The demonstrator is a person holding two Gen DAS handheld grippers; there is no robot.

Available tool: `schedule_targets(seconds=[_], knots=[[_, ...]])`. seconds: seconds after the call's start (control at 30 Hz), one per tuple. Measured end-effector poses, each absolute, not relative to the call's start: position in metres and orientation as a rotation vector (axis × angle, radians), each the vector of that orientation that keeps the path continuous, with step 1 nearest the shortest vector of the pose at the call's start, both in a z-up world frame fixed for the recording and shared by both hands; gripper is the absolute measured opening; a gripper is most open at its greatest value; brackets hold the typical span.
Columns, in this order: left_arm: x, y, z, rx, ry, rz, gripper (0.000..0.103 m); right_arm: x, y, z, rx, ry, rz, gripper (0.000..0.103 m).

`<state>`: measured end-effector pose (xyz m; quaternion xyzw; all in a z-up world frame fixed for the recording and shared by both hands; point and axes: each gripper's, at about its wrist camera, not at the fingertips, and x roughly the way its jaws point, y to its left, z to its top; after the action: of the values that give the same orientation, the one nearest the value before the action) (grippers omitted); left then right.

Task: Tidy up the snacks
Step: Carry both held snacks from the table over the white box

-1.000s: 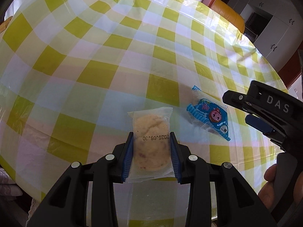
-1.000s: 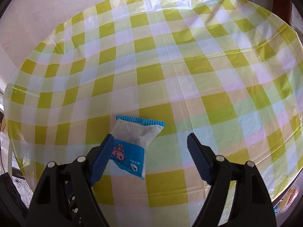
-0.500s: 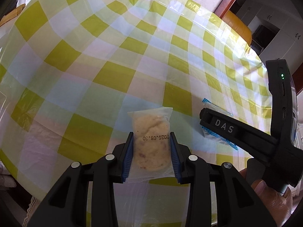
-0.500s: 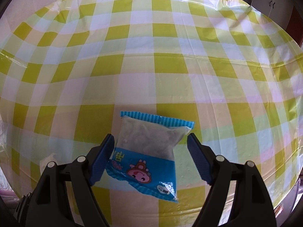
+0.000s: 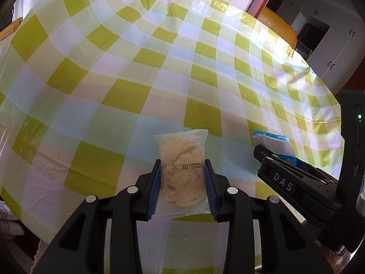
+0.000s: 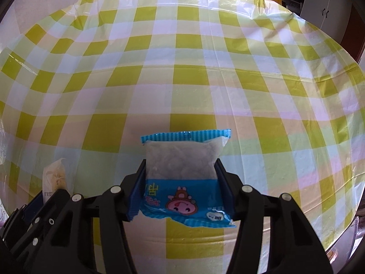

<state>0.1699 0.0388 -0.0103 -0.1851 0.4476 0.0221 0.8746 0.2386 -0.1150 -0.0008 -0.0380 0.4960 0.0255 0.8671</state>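
A clear packet with a round pale cookie (image 5: 181, 150) sits between the blue pads of my left gripper (image 5: 182, 162), which is shut on it just above the checked tablecloth (image 5: 114, 68). To its right, a blue cartoon snack packet (image 5: 272, 140) pokes out past my right gripper. In the right wrist view the blue snack packet (image 6: 181, 157) lies between the jaws of my right gripper (image 6: 180, 162). Those jaws are closing and both pads touch the packet's sides. The cookie packet (image 6: 56, 175) shows at the lower left there.
The yellow-green checked plastic cloth (image 6: 182, 68) covers a round table whose far edge curves across the top. Behind it stand an orange chair (image 5: 278, 22) and white cabinets (image 5: 330, 34). A hand (image 5: 330, 260) shows at the lower right.
My right gripper came down over the blue packet, squared up to it, and its jaws narrowed onto the packet's sides. The left gripper kept its hold on the cookie packet.
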Motion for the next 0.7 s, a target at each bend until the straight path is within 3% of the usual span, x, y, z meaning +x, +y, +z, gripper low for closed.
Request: schedule_targets(seconds=[0.7], knots=[[0.156,-0.049,0.013,-0.26,0.943,-0.177,0.035,0.168,-0.222,0.029,-0.023,0.983,-0.059,0.056]])
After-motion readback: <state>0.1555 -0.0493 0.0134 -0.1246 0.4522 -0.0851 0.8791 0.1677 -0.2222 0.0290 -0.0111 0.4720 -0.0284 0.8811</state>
